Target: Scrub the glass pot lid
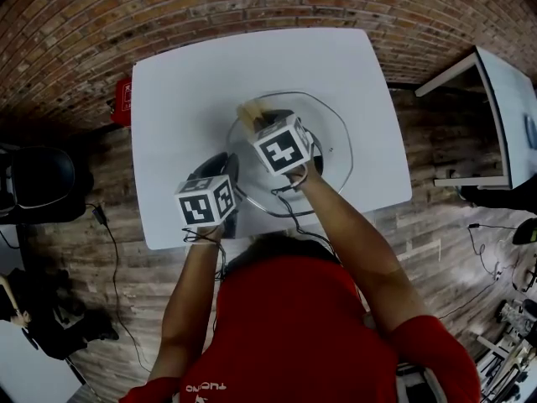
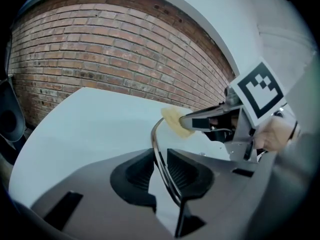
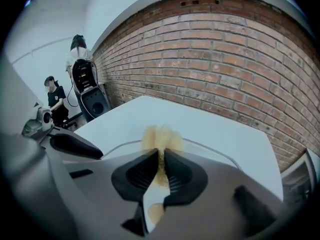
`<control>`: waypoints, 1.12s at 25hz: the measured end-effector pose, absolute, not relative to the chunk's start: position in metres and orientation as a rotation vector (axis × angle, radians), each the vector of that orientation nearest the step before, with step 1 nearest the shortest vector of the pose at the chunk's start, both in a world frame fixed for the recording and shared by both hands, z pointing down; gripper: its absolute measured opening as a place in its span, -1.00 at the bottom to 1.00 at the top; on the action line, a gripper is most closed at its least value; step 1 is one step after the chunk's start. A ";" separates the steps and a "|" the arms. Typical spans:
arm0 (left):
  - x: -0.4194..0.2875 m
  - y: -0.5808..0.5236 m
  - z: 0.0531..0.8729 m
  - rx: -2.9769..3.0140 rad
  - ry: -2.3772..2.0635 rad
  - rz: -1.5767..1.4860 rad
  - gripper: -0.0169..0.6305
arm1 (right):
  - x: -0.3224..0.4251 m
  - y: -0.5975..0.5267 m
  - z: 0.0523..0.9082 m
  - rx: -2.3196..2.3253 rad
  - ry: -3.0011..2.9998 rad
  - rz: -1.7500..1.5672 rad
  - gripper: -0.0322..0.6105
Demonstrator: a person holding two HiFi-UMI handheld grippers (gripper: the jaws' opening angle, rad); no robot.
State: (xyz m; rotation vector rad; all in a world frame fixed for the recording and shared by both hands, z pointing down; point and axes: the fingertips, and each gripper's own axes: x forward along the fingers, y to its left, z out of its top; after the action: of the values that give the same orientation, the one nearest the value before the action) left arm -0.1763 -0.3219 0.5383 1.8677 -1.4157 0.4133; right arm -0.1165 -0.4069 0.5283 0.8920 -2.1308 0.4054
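Lid (image 1: 334,154) of glass lay near the middle of the white table (image 1: 193,82), its metal rim pinched at the near-left edge between the narrowly parted jaws of the left gripper (image 2: 161,173). The right gripper (image 3: 161,166) had its jaws almost together on a yellow sponge (image 3: 161,135) that pressed on the lid's far-left part, so the scrubbing looked under way. The next move probably called for sweeping the sponge across the remaining glass under steady pressure while the left grip stopped the lid sliding.
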 end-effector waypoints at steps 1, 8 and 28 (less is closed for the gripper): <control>-0.176 -0.322 0.538 1.867 -1.414 0.413 -0.67 | -0.114 -0.407 0.531 0.892 -2.119 0.407 -0.74; -0.177 -0.325 0.538 1.870 -1.412 0.421 -0.67 | -0.068 -0.419 0.542 0.971 -2.023 0.425 -0.74; -0.176 -0.325 0.535 1.847 -1.412 0.401 -0.67 | -0.092 -0.349 0.512 0.886 -2.129 0.545 -0.74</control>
State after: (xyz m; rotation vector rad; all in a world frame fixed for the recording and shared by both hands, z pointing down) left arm -0.1762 -0.3247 0.5354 1.8466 -1.4125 0.4013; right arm -0.0918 -0.3493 0.5117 0.8865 -2.1288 0.5455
